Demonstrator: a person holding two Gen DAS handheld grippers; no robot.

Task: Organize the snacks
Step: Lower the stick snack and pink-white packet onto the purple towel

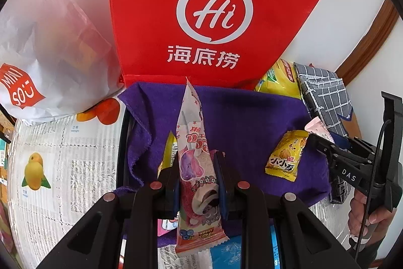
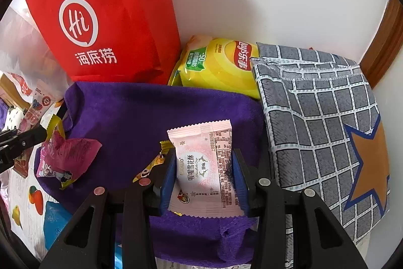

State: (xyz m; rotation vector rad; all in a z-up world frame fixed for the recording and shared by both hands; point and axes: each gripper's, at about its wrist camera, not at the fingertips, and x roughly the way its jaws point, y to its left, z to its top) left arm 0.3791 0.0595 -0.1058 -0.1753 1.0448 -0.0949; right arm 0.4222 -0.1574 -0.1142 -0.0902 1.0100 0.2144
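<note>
My left tongs (image 1: 199, 183) are clamped on a long pink wrapper (image 1: 192, 155), which stands up out of the jaws over the purple towel (image 1: 239, 117). My right tongs (image 2: 204, 178) are closed on a pale pink snack (image 2: 205, 168), both blue pads pressed to its sides, just above the same towel. Near them on the towel lie a yellow packet (image 1: 287, 155) and a crumpled magenta pouch (image 2: 68, 158). A grey checked cloth (image 2: 320, 122) with an orange star overlaps the towel's right edge. Further back a yellow crisp bag (image 2: 221, 67) leans by the wall, the red bag (image 1: 201, 11) stands behind the towel, and a white bag (image 1: 45, 62) sits to its left on the fruit-print tabletop (image 1: 50, 168)
</note>
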